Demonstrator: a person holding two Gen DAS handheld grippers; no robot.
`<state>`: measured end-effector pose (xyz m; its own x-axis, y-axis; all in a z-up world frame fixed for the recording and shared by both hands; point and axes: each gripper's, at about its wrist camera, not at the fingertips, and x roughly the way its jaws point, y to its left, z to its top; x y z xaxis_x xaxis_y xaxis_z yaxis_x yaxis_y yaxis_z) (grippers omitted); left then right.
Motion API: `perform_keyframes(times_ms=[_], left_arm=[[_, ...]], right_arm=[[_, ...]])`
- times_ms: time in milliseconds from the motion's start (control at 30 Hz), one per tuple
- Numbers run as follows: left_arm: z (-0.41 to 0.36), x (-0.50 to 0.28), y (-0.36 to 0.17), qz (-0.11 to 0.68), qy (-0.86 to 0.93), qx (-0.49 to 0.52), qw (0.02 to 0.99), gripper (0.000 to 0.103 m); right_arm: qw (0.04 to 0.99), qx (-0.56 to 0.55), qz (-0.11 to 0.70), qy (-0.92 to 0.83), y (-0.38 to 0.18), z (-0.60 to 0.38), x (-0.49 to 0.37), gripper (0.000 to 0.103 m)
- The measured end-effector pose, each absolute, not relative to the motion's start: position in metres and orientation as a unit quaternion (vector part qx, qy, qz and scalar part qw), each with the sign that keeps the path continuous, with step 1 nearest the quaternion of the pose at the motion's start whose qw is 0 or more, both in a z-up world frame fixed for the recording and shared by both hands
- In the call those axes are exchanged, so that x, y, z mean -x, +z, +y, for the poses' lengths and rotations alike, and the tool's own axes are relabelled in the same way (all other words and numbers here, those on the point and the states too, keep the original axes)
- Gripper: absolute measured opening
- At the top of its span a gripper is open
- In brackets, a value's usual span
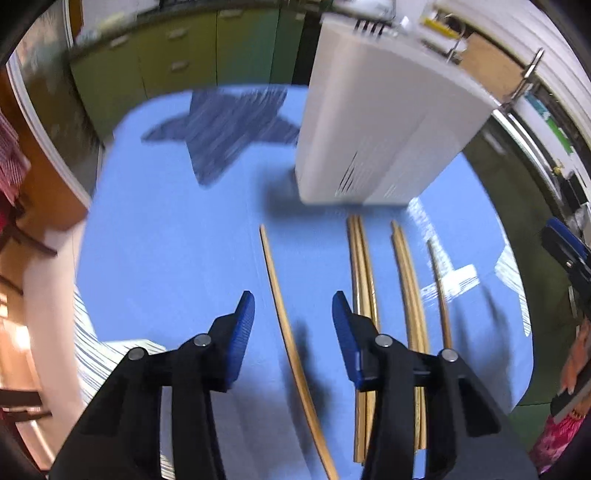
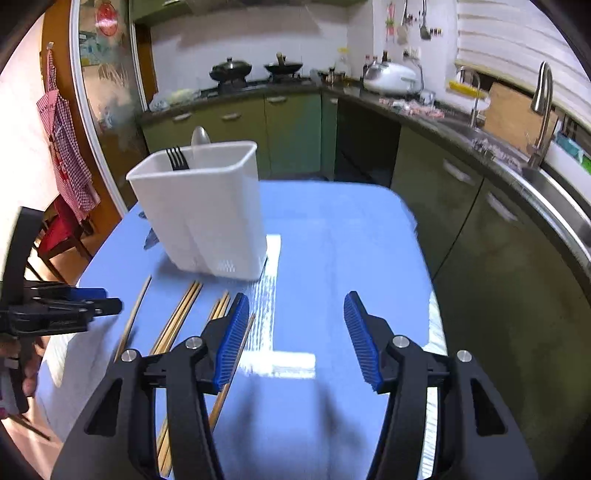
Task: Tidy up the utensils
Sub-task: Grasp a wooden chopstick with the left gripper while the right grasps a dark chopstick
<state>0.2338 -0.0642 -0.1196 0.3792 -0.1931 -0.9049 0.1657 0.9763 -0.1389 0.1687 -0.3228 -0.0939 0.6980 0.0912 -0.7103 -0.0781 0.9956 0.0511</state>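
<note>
A single chopstick (image 1: 284,325) lay on the blue table (image 1: 166,240) at lower centre of the left wrist view, between the parted, empty fingers of the left gripper (image 1: 293,314), apart from the other chopsticks (image 1: 364,266) on its right. The white holder (image 1: 373,136) stood in the upper right. A good pick probably meant centring on the stick and closing low. In its own view the right gripper (image 2: 295,317) stood apart, empty.

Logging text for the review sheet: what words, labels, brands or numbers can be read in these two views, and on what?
None can be read.
Red round sign on the door: marks too blurred.
White utensil holder: no label.
Blue table: no print.
</note>
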Motion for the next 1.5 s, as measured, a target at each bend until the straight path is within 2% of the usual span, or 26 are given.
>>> perform_keyframes(times_ms=[67, 200, 267, 433, 533, 567, 733, 767, 833, 967, 1367, 1467, 1500], left_arm=[[-0.065, -0.238, -0.131, 0.562, -0.093, 0.015, 0.822, 0.036], [-0.065, -0.244, -0.144, 0.576, -0.076, 0.011, 0.814, 0.034], [-0.066, -0.246, -0.151, 0.586, -0.074, 0.009, 0.807, 0.021], [-0.072, -0.246, -0.155, 0.586, -0.078, -0.003, 0.806, 0.020], [-0.076, -0.246, -0.155, 0.586, -0.077, -0.019, 0.806, 0.014], [-0.076, -0.247, -0.154, 0.588, -0.078, -0.021, 0.805, 0.008], [-0.075, -0.246, -0.153, 0.592, -0.093, -0.010, 0.801, 0.007], [-0.075, -0.246, -0.152, 0.592, -0.096, -0.008, 0.800, 0.007], [-0.073, -0.247, -0.150, 0.588, -0.099, -0.007, 0.803, 0.007], [-0.072, -0.245, -0.142, 0.575, -0.104, -0.012, 0.811, 0.007], [-0.077, -0.234, -0.116, 0.547, -0.127, -0.025, 0.827, 0.007], [-0.076, -0.230, -0.111, 0.543, -0.131, -0.027, 0.829, 0.007], [-0.076, -0.229, -0.109, 0.541, -0.133, -0.028, 0.830, 0.007]], right_arm=[[0.916, -0.015, 0.397, 0.052, -0.097, -0.325, -0.170, 0.054], [0.912, -0.013, 0.404, 0.062, -0.101, -0.320, -0.174, 0.054], [0.910, -0.014, 0.408, 0.064, -0.101, -0.317, -0.178, 0.054], [0.906, -0.013, 0.418, 0.066, -0.101, -0.309, -0.187, 0.054], [0.900, -0.009, 0.430, 0.070, -0.105, -0.303, -0.192, 0.054], [0.897, -0.009, 0.436, 0.073, -0.107, -0.301, -0.195, 0.054], [0.864, -0.033, 0.494, 0.097, -0.129, -0.290, -0.212, 0.054], [0.856, -0.037, 0.506, 0.100, -0.135, -0.288, -0.215, 0.052], [0.834, -0.051, 0.539, 0.106, -0.150, -0.285, -0.224, 0.037], [0.805, -0.057, 0.582, 0.102, -0.172, -0.277, -0.237, 0.034], [0.792, 0.005, 0.608, 0.060, -0.195, -0.240, -0.248, 0.026], [0.796, 0.023, 0.603, 0.051, -0.196, -0.231, -0.247, 0.018], [0.796, 0.024, 0.603, 0.052, -0.195, -0.229, -0.247, 0.010]])
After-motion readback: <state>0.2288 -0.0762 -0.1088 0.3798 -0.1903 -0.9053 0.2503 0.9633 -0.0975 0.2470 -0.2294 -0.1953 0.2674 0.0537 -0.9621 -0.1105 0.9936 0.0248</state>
